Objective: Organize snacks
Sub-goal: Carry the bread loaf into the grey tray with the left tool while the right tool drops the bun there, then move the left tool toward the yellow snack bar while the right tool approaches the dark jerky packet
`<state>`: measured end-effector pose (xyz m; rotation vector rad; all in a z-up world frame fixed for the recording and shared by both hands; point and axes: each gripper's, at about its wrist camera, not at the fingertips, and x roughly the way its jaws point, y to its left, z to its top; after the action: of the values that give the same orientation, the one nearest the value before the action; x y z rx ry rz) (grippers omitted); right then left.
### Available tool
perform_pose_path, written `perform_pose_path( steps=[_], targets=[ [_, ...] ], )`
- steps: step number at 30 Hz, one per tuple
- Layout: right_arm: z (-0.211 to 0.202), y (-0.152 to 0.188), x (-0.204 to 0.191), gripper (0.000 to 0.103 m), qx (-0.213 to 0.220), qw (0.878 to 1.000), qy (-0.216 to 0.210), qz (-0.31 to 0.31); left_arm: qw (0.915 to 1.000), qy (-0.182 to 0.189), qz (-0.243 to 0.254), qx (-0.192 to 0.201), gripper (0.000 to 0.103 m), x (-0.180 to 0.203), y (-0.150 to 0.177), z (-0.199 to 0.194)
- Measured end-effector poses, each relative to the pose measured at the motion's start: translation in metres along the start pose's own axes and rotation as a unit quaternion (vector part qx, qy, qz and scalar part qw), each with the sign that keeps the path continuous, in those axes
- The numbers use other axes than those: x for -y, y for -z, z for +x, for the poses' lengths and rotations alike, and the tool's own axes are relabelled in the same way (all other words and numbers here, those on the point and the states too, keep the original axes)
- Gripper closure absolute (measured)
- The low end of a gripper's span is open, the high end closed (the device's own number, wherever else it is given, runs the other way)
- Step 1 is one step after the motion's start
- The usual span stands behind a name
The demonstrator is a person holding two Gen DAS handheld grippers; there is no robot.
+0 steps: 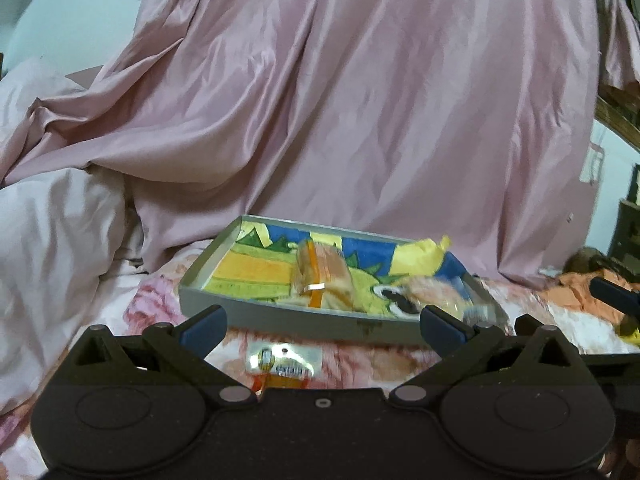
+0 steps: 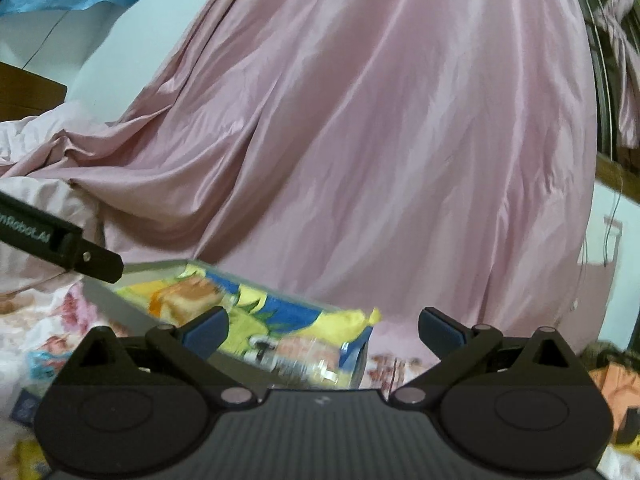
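A grey metal tray (image 1: 280, 316) lined with a bright yellow, blue and green cloth sits on the floral bedsheet. In it lie a clear-wrapped bread-like snack (image 1: 320, 276) and another clear packet (image 1: 436, 292) at the right. A small silver snack packet (image 1: 284, 362) lies on the sheet in front of the tray, between the fingers of my open, empty left gripper (image 1: 322, 326). In the right wrist view the tray (image 2: 120, 306) and its snacks (image 2: 188, 300) lie low and left; my right gripper (image 2: 322, 330) is open and empty above the tray's right end.
A large pink satin sheet (image 1: 340, 100) drapes behind the tray. A white pillow (image 1: 52, 240) lies at left. Orange fabric (image 1: 576, 288) lies at right. The left gripper's body (image 2: 60, 240) shows at the left of the right wrist view. More packets (image 2: 36, 364) lie at lower left.
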<state>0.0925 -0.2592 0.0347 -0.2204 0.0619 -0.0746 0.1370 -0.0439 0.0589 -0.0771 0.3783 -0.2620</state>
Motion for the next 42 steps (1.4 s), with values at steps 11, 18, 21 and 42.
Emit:
perform_pose_path(
  steps=[11,18,21,42],
  targets=[
    [-0.044,0.016,-0.008,0.0,-0.084,0.996,-0.026,0.019,0.9975,0.025,0.043,-0.05,0.001,-0.007,0.045,-0.043],
    [-0.055,0.023,-0.016,0.0,-0.145,0.988,-0.053,0.027,0.99,0.043,0.059,-0.12,0.001,-0.006,0.067,-0.05],
    [-0.052,0.027,-0.019,0.0,-0.17,0.983,-0.065,0.027,0.9863,0.044,0.063,-0.146,0.001,-0.006,0.077,-0.045],
    [-0.009,0.057,-0.021,0.0,-0.294,0.948,-0.104,0.072,0.97,0.027,0.091,-0.224,0.001,-0.007,0.102,0.0]
  ],
)
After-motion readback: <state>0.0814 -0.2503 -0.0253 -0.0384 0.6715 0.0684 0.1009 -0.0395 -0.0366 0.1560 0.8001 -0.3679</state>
